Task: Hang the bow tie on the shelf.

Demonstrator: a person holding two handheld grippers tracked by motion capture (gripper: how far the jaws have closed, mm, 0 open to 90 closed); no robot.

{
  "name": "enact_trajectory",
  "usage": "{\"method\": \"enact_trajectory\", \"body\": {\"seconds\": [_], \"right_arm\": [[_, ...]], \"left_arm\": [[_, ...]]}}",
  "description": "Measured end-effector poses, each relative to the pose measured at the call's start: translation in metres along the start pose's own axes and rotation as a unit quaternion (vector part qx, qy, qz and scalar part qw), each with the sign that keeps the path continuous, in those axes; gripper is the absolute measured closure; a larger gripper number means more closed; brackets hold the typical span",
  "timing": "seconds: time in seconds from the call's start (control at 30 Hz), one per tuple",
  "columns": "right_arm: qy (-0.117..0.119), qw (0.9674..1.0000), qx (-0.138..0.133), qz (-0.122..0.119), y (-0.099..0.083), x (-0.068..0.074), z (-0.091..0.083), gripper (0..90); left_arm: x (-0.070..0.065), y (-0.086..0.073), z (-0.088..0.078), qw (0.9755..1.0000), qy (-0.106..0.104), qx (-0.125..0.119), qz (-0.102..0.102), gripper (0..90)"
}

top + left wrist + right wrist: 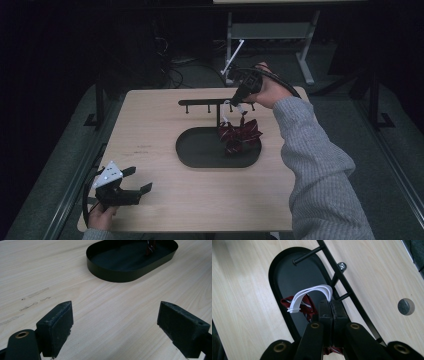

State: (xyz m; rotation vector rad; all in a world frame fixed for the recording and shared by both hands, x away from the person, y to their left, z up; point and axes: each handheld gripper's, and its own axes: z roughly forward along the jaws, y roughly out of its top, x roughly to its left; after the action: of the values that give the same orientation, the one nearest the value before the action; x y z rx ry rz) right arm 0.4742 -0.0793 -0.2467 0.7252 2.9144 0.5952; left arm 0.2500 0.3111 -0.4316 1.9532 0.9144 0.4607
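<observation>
Two grippers showed: the left gripper (131, 181), at seven o'clock on the table (150, 125), gaped wide and empty; the right gripper (239, 100) pinched a white band (312, 292), perhaps elastic, holding a red bow (239, 134) over the tray (192, 150) beside the rack (200, 102).

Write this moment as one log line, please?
right gripper: shut on white strap of red bow, beside rack | bow: hanging over black tray | left gripper: open, empty
</observation>
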Motion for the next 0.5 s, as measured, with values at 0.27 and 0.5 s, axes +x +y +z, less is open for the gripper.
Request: {"method": "enact_trajectory", "body": {"seconds": [0.27,0.5], "right_arm": [[-0.001,0.9999,0.007,0.011,-0.002,-0.009,0.004,88.0],[-0.004,0.9997,0.014,0.017,-0.003,-0.014,0.008,87.9]], "left_arm": [[0.0,0.0,0.0,1.0,0.001,0.0,-0.002,13.1],[0.0,0.0,0.0,1.0,0.0,-0.001,-0.001,13.1]]}}
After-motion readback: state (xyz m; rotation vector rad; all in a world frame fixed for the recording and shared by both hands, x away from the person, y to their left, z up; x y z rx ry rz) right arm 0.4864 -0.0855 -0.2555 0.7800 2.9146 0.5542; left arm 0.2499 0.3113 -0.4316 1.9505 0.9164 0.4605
